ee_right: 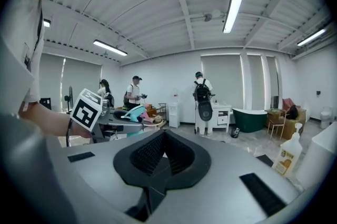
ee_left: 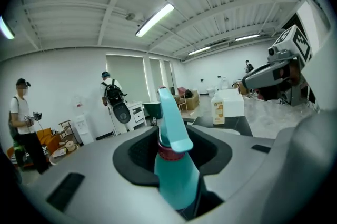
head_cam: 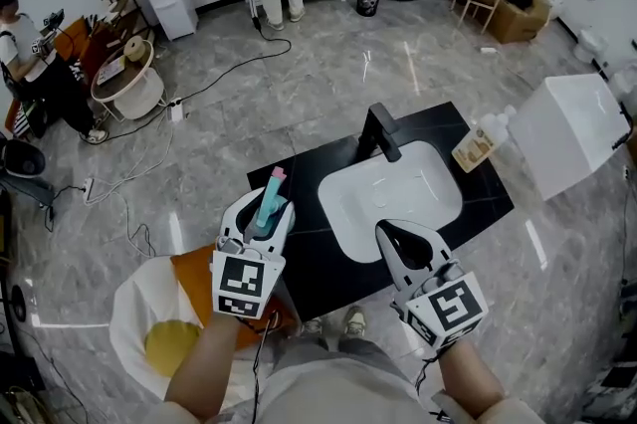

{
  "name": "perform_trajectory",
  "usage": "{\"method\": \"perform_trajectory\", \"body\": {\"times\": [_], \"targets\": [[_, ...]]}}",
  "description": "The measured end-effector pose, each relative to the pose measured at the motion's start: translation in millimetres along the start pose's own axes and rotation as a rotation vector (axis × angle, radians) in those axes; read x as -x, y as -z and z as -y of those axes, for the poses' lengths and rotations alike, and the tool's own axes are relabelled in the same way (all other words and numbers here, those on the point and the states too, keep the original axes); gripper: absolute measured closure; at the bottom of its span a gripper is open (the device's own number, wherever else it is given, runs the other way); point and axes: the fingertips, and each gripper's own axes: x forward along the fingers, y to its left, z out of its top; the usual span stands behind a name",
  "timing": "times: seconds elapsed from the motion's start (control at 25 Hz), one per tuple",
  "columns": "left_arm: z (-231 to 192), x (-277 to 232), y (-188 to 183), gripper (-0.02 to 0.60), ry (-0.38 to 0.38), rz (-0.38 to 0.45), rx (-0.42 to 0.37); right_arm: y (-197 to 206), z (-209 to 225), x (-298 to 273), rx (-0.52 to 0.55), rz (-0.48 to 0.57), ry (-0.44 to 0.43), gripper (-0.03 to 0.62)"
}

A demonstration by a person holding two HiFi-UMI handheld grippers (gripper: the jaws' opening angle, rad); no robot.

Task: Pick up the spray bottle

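Left gripper (head_cam: 261,211) jaws clamping upright spray bottle (ee_left: 176,175), nozzle forward; right gripper (head_cam: 390,235) jaws together.

teal spray bottle (ee_left: 176,175) with a pink collar, gripped between the left gripper's (head_cam: 267,205) jaws, head foremost.

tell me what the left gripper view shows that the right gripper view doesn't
Only the left gripper view: the teal spray bottle up close, clamped between the jaws of the left hand-held gripper, and the right hand-held gripper seen from outside at far right.
Only the right gripper view: the right hand-held gripper's own jaws, shut with nothing between them, and the left hand-held gripper seen from outside at the left.
Both: the person with a backpack, the water dispenser and the soap bottle.
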Motion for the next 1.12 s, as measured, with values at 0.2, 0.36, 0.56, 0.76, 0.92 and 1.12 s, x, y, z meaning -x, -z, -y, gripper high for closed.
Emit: {"method": "perform_trajectory", "body": {"times": [0.2, 0.36, 0.56, 0.76, 0.92, 1.12], "targets": [[1.3, 22.6, -52.0, 0.416, -0.008, 0.067, -0.082, -40.5, 4.7, 27.6, 0.007, 0.089, 0.027, 0.566], [8.3, 39.0, -91.1, 0.417, 0.004, 0.131, -0.124, -70.5, 6.4, 53.5, 0.025, 0.164, 0.051, 0.566], [20.1, 60.9, -138.5, 0.417, -0.006, 0.241, -0.067, -96.1, 3.5, 84.4, 0.064, 0.228, 0.067, 0.566], [32.6, 76.3, -150.2, 0.417, 0.0, 0.272, -0.056, -102.0, 1.2, 104.4, 0.091, 0.245, 0.086, 0.566], [47.1, 84.2, -145.0, 0.417, 0.025, 0.268, -0.043, -91.7, 8.0, 110.1, 0.056, 0.237, 0.103, 0.566], [58.1, 86.7, -130.3, 0.417, 0.045, 0.238, -0.053, -79.1, 6.2, 116.4, -0.007, 0.238, 0.114, 0.566]]}}
